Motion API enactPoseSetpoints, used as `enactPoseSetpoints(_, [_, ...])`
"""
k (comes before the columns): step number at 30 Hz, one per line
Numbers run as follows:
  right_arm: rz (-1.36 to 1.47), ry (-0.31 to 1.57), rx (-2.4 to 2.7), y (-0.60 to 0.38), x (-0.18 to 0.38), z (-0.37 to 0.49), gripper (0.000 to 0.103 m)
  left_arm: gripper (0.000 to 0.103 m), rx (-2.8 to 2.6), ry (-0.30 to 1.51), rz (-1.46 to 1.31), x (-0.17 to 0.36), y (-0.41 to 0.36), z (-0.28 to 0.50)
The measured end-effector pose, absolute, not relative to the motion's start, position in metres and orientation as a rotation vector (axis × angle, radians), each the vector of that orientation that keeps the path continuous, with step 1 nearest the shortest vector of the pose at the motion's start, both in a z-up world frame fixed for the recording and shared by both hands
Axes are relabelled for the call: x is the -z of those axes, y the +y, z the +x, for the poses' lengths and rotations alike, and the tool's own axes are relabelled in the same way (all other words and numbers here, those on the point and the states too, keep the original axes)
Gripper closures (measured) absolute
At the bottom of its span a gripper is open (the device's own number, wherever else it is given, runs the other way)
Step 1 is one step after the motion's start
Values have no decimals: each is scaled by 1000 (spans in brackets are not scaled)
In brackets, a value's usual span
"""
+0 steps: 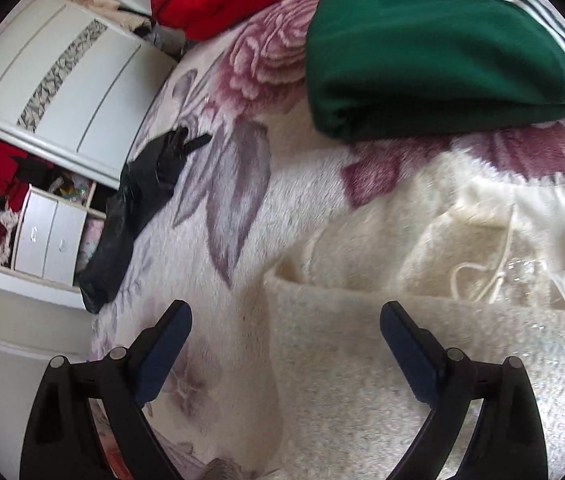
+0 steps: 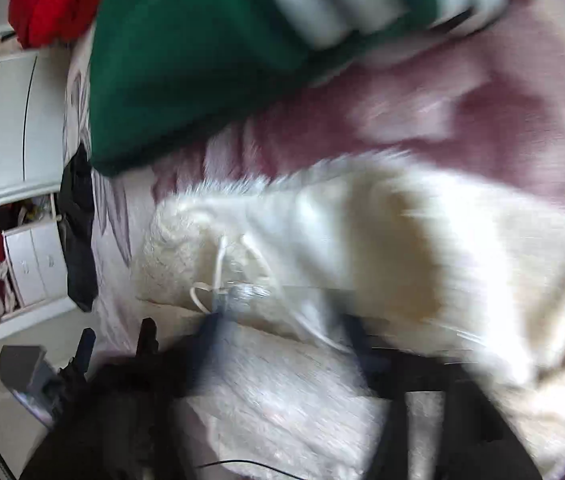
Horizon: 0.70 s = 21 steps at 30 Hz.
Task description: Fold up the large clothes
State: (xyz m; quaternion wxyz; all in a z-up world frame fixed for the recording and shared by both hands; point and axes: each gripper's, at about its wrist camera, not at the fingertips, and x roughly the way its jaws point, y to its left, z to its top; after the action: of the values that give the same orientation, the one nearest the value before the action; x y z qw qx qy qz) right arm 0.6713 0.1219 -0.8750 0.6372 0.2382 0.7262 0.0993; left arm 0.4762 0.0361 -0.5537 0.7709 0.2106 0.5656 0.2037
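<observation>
Left wrist view: the left tongs [image 1: 286, 322] are held wide apart over the cream fleece garment [image 1: 422, 280], which lies rumpled and unfolded on the floral bed blanket [image 1: 250, 184]. A green garment [image 1: 434, 48] is seen already folded behind it. The right tongs [image 2: 278, 332] are blurred; their state cannot be told.

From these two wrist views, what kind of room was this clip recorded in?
Most likely a bedroom. Clothes lie on a plush floral blanket that looks like a bed cover, a white wardrobe stands beside it, and open shelves with small drawers hold heaped clothing.
</observation>
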Motion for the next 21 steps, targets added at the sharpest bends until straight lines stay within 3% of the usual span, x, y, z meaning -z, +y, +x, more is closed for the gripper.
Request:
enactPoseSetpoints(3, [495, 1703, -176, 115, 875, 665, 10, 5, -443, 1225, 516, 565, 23, 479])
enactPoseSetpoints(7, [448, 1835, -108, 123, 916, 654, 12, 5, -436, 1250, 576, 586, 13, 480])
enactPoseSetpoints(9, [367, 1837, -64, 134, 929, 651, 28, 5, -437, 1255, 588, 590, 11, 479])
enactPoseSetpoints(10, [353, 1826, -46, 137, 935, 649, 29, 5, -439, 1251, 589, 591, 11, 478])
enactPoseSetpoints(11, [382, 1816, -35, 136, 941, 647, 40, 5, -438, 1251, 592, 593, 11, 477])
enactPoseSetpoints(12, [414, 1811, 4, 133, 949, 645, 66, 5, -438, 1255, 596, 595, 11, 476])
enactPoseSetpoints(13, [467, 1794, 32, 129, 953, 642, 65, 5, -434, 1261, 591, 596, 11, 475])
enactPoseSetpoints(15, [484, 1760, 62, 130, 948, 640, 81, 5, -432, 1263, 574, 595, 12, 473])
enactPoseSetpoints(21, [527, 1658, 36, 129, 915, 635, 84, 5, -423, 1268, 546, 590, 14, 469])
